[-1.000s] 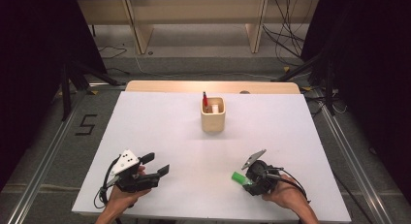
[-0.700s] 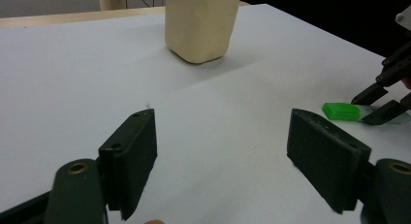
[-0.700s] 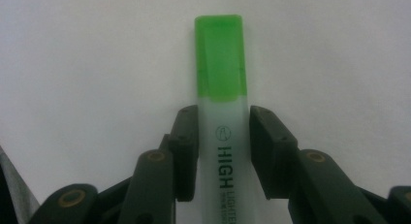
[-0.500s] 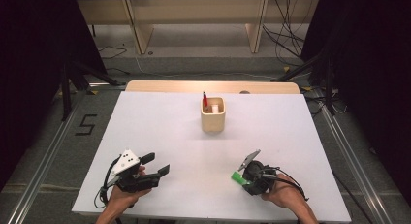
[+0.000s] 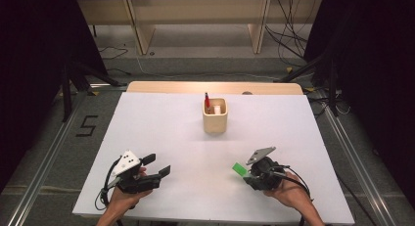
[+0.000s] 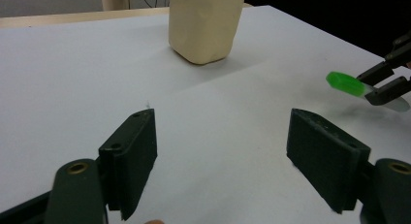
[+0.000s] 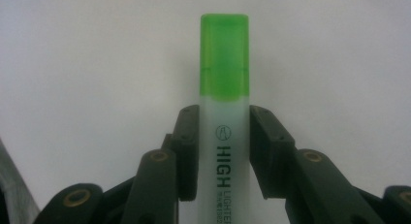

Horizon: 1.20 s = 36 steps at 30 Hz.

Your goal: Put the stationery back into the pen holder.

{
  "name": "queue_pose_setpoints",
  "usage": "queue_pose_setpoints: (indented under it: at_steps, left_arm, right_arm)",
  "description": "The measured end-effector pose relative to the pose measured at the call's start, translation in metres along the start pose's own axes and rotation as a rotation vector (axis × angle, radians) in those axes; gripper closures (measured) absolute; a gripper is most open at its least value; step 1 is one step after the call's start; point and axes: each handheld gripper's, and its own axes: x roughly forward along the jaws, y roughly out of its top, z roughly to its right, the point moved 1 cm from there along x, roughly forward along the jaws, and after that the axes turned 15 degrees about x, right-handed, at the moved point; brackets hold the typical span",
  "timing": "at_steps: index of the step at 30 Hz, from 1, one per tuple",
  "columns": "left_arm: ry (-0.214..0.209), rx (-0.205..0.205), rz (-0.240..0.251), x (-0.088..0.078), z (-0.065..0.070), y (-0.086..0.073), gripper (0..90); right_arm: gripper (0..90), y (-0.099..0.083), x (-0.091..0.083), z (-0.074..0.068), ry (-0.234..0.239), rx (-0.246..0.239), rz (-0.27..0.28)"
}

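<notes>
A white surface [image 5: 161, 133] stands on a grey floor [image 5: 44, 133]. Wooden shelving [image 5: 195, 15] lies far, black drapes [image 5: 34, 35] left and right.

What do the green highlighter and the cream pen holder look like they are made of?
The highlighter, gripped in the right gripper, looks like plastic: a frosted, translucent white barrel with printed black lettering and a glossy, see-through green cap. The pen holder could be matte plastic or glazed ceramic: an even cream surface with rounded corners and no grain or seams. The pictures do not settle which.
</notes>
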Motion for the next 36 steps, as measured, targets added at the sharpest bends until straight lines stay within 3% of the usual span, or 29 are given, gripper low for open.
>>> queue_pose_setpoints:
  at_steps: [3,5,14,22,36]
  left_arm:
    - [-0.001,0.002,-0.005,0.0,0.0,-0.001,25.8]
    - [0.0,-0.003,-0.004,0.001,0.0,-0.001,25.6]
    - [0.008,-0.002,-0.015,0.002,-0.001,-0.003,24.1]
    - [0.016,0.005,-0.008,0.002,-0.001,-0.004,22.3]
    - [0.029,0.008,-0.015,0.003,-0.003,-0.006,21.7]
  right_arm:
    - [67.0,0.001,-0.003,0.004,0.02,0.041,0.085]
    - [66.9,0.002,-0.005,0.006,0.043,0.065,0.173]
    - [66.9,0.007,-0.013,0.01,0.134,0.194,0.377]
    - [66.9,0.015,-0.018,0.018,0.152,0.261,0.462]
    - [66.9,0.038,-0.016,0.017,0.18,0.294,0.533]
